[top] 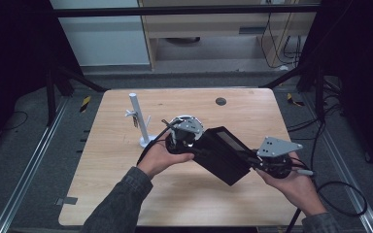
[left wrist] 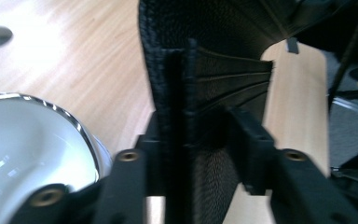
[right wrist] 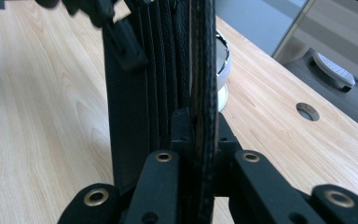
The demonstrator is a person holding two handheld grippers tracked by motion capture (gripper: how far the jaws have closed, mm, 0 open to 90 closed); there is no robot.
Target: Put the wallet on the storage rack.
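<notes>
A black textured bag (top: 223, 153) with accordion folds hangs above the wooden table, stretched between my two grippers. My left gripper (top: 197, 145) grips its left end; in the left gripper view the jaws (left wrist: 200, 135) sit on both sides of the pleated edge (left wrist: 182, 93) and press on it. My right gripper (top: 253, 162) is shut on the bag's right end; in the right gripper view the pads (right wrist: 200, 126) clamp a stitched flap (right wrist: 203, 60), with the pleats (right wrist: 158, 70) to its left. Each gripper is held in a hand.
A white bowl with a shiny rim (top: 184, 120) (left wrist: 28, 149) (right wrist: 223, 58) sits on the table just behind the left gripper. A white post on a round base (top: 139, 119) stands to its left. A round hole (top: 220, 101) (right wrist: 307, 111) lies near the table's far edge.
</notes>
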